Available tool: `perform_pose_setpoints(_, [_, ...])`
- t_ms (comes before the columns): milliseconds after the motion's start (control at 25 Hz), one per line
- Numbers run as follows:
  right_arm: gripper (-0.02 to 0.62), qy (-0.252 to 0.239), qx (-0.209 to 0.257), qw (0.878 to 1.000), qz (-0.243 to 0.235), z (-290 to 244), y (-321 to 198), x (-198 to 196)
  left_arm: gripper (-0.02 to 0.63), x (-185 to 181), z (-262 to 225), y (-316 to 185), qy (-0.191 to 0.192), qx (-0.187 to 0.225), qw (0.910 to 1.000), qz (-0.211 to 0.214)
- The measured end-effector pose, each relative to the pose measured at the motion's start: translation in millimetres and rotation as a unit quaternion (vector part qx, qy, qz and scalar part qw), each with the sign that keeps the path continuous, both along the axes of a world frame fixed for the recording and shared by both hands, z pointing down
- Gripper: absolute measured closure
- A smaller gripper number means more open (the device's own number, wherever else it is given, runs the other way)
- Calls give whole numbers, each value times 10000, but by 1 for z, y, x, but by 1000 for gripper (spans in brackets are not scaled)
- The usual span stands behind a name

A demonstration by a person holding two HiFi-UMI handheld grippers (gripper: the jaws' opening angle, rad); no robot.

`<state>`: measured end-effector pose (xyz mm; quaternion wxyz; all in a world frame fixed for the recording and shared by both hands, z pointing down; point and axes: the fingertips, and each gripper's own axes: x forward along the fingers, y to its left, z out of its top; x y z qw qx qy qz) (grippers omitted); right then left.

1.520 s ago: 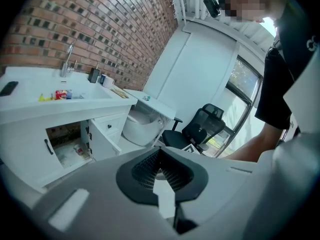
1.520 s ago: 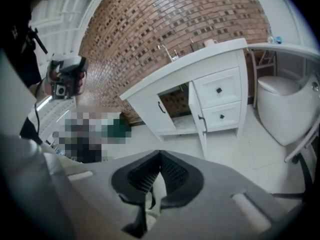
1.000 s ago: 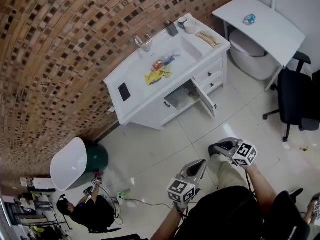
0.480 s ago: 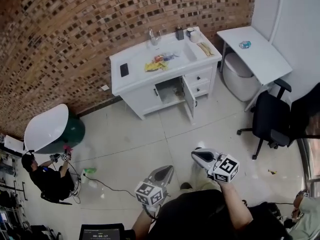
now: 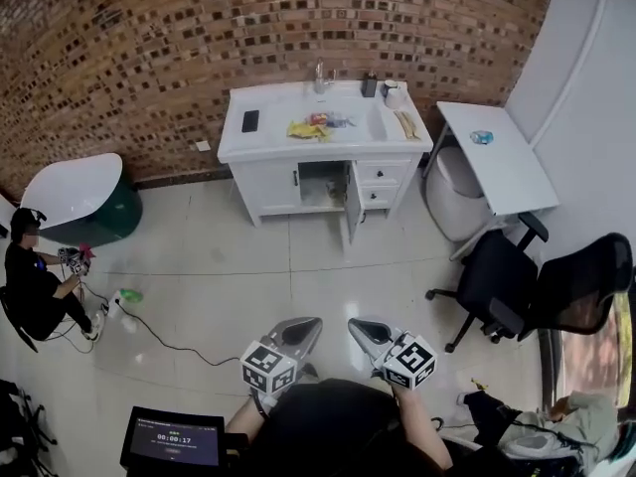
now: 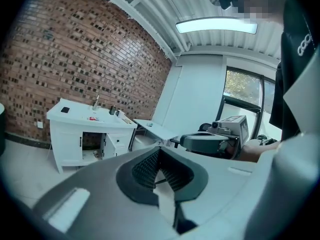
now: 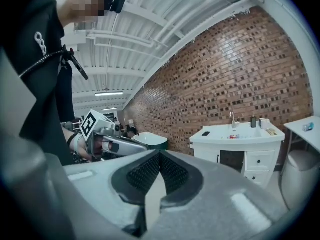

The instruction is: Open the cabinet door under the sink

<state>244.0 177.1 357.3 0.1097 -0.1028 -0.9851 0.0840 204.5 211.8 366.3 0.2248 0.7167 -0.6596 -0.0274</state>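
Observation:
The white sink cabinet (image 5: pixel 273 182) stands against the brick wall at the far side of the room. Its right-hand door (image 5: pixel 351 207) is swung outward, and the dark compartment (image 5: pixel 323 185) behind it is exposed. The left-hand door stays closed. Both grippers are held close to my body, far from the cabinet. My left gripper (image 5: pixel 310 324) and my right gripper (image 5: pixel 358 326) point toward the cabinet, both shut and empty. In the left gripper view the left gripper (image 6: pixel 160 151) has its pads together, with the cabinet (image 6: pixel 75 134) small at the left. The right gripper (image 7: pixel 160 154) looks the same, with the cabinet (image 7: pixel 235 149) at the right.
A phone (image 5: pixel 250 120) and yellow wrappers (image 5: pixel 303 127) lie on the countertop. A white table (image 5: pixel 494 157) with a white bin (image 5: pixel 447 192) beneath stands at the right, near two black office chairs (image 5: pixel 497 286). A seated person (image 5: pixel 30 286), a green tub (image 5: pixel 119 212) and a floor cable (image 5: pixel 149 331) are at the left.
Both grippers have drawn back toward my body and come closer together. The cabinet now sits farther off, square at the top centre. Its right door stays open.

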Motion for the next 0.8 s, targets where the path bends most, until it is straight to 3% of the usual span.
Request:
perform_pose_setpoints(200, [604,171,75,9998,-59,-5,-3,30,591,36,-10,-20,-74,58,9999,136])
perform_pose_setpoints(440, [604,290,5,9993,229,13,-13,59,591,74,0,-14,-120,-39,9992,386])
perform_pose_setpoints(800, [604,317,84,9994,132,18,15,45,591,61,8,11,-92,-94,9996,247])
